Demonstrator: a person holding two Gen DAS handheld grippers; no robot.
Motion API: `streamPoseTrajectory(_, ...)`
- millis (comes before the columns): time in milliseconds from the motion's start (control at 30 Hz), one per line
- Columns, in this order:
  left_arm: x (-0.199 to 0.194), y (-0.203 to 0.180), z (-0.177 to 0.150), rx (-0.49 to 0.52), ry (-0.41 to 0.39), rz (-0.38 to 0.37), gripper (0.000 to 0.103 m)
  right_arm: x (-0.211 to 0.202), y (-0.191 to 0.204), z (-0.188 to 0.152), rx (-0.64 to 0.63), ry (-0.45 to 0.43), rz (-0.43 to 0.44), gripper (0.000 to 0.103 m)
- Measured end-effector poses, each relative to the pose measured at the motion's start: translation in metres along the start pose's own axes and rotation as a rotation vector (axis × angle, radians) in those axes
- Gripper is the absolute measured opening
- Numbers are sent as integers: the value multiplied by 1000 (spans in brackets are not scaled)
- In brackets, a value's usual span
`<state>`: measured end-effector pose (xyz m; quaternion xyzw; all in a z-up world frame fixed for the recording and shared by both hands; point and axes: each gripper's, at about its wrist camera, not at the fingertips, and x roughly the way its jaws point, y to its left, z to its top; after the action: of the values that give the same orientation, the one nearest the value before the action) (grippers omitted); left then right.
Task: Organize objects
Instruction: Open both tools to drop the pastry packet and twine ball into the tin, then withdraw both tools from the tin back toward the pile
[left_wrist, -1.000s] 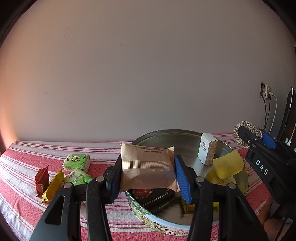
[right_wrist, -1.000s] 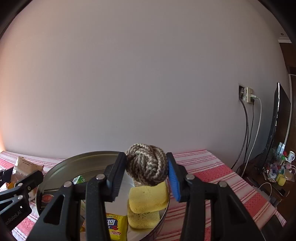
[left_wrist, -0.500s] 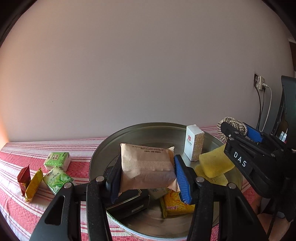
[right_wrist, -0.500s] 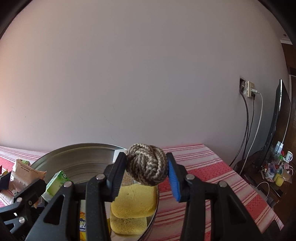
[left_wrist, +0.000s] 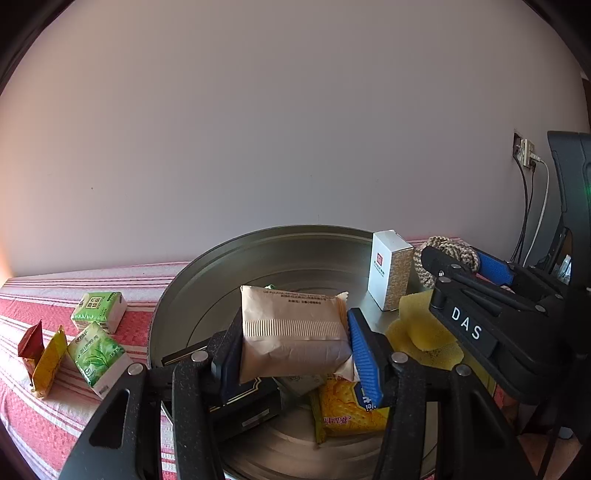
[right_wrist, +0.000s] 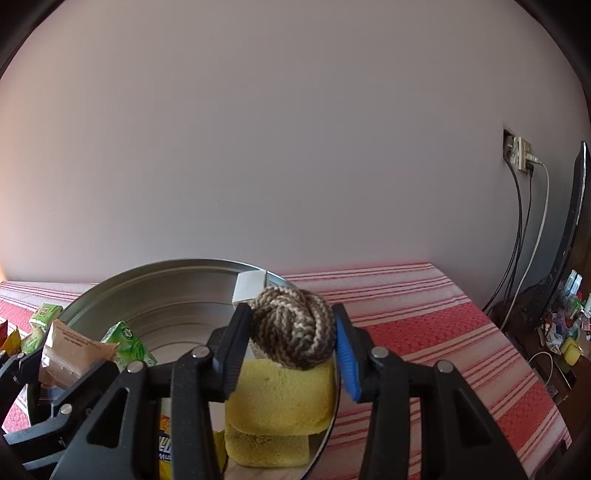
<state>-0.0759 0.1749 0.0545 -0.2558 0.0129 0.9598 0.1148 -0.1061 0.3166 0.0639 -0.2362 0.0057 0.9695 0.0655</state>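
My left gripper (left_wrist: 295, 345) is shut on a tan paper packet (left_wrist: 291, 332) and holds it above the round metal tin (left_wrist: 207, 295). My right gripper (right_wrist: 291, 341) is shut on a brown and cream rope knot (right_wrist: 291, 328), held over two stacked yellow sponges (right_wrist: 280, 398) at the tin's right side (right_wrist: 147, 288). In the left wrist view the right gripper (left_wrist: 454, 258) reaches in from the right with the knot (left_wrist: 443, 247). The tin holds a white box (left_wrist: 388, 273), a black box (left_wrist: 243, 406) and a yellow snack pack (left_wrist: 347, 410).
Two green tissue packs (left_wrist: 98, 304) (left_wrist: 96, 350), a yellow sachet (left_wrist: 48, 362) and a red sachet (left_wrist: 31, 341) lie on the red striped cloth (left_wrist: 51, 424) left of the tin. A wall socket with cables (right_wrist: 521, 155) and a monitor edge (right_wrist: 572, 221) are at the right.
My left gripper has carried the tan packet rightward, over the tin. My right gripper has moved the knot further over the sponges, closer to the white box.
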Motion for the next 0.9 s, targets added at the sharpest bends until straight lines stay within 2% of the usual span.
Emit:
streamPoseTrajectory(267, 4, 3, -1, -7, 20, 14, 56, 9, 1, -2, -11, 43, 38, 44)
streamPoseTrajectory(300, 5, 3, -2, -5, 24, 9, 62, 9, 1, -3, -7, 49, 50, 45)
streamPoseTrajectory(333, 5, 3, -2, -4, 27, -6, 74, 10, 1, -3, -1, 54, 67, 48)
streamPoseTrajectory(367, 2, 3, -3, -3, 24, -12, 80, 11, -1, -3, 6, 57, 93, 49)
streamPoseTrajectory(400, -3, 2, -3, 3, 8, -6, 90, 9, 0, -3, 12, 55, 123, 59)
streamPoseTrajectory(433, -8, 0, -3, 16, -17, 11, 95, 7, 1, -3, 16, 49, 148, 80)
streamPoseTrajectory(500, -19, -4, -4, 53, -69, 48, 102, -7, 5, -4, 5, -22, 149, 96)
streamPoseTrajectory(533, -22, -6, -5, 67, -84, 60, 102, -15, 7, -4, -13, -69, 130, 100)
streamPoseTrajectory(633, -23, -9, -8, 76, -79, 64, 102, -30, 16, -4, -67, -146, 87, 103)
streamPoseTrajectory(900, -22, 5, -12, 17, -54, 86, 102, -33, 5, -6, -11, -158, 53, 103)
